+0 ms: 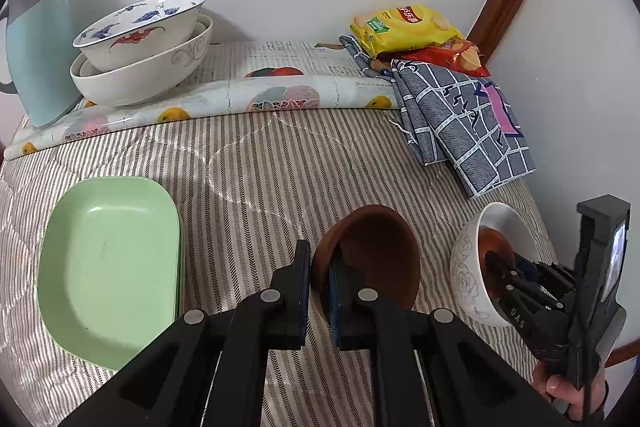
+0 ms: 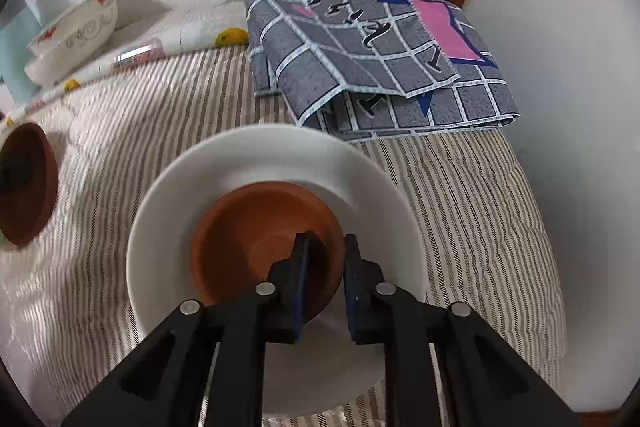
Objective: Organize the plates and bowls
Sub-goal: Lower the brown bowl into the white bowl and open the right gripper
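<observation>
**Both grippers on brown bowls, mid-nesting**

Left gripper has jaws nearly closed, pinching rim of a tilted brown bowl w/ one finger inside, one outside; bowl looks lifted off striped cloth; right gripper pinches rim of second brown bowl sitting inside white bowl. Judgement: stacking step; next, right lets go & clears, left lowers its bowl squarely into the nested one; green plates sit apart at left.

Kettle cut off at frame edge, green plates stack count unclear
</observation>
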### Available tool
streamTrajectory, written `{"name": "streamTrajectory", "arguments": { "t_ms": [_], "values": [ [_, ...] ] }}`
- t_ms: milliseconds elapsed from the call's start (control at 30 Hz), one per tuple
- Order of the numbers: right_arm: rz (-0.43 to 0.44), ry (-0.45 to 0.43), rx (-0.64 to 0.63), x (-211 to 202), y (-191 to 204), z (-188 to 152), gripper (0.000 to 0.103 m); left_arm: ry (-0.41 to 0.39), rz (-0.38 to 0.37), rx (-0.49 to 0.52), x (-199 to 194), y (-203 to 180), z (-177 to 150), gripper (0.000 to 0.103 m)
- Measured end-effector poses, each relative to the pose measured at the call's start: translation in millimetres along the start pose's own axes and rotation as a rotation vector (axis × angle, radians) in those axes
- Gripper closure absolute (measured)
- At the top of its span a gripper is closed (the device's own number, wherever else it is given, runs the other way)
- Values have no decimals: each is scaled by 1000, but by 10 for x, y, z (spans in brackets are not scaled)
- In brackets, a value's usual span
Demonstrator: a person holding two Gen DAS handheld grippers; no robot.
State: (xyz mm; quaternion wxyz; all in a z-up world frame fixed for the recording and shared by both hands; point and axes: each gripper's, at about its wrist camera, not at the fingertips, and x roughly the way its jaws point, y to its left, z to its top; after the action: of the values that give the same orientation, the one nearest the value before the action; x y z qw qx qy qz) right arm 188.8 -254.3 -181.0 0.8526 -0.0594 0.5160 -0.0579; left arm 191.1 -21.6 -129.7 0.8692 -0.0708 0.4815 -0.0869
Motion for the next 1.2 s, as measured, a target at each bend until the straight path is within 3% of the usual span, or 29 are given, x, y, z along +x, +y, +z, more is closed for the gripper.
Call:
{"name": "streamTrajectory", "arguments": {
  "t_ms": [267,367,433,800,1200],
  "values": [
    [9,10,2,-3,44,2,74,3,-3,8,-47,22,-31,94],
    [48,0,31,-56,22,-7,64,-1,-4,11,-87,12,-38,94],
    [67,-17,52,-118,-2,-11,50,-4,-4,12,-112,-5,-43,94],
    [158,-124,106,-612,-227,-114,49,-27,-10,42,-310,-262,-84,94],
    [84,-215,171,-1083,-835,-486,49,-31,-33,82,-369,-737,-94,94]
  ]
}}
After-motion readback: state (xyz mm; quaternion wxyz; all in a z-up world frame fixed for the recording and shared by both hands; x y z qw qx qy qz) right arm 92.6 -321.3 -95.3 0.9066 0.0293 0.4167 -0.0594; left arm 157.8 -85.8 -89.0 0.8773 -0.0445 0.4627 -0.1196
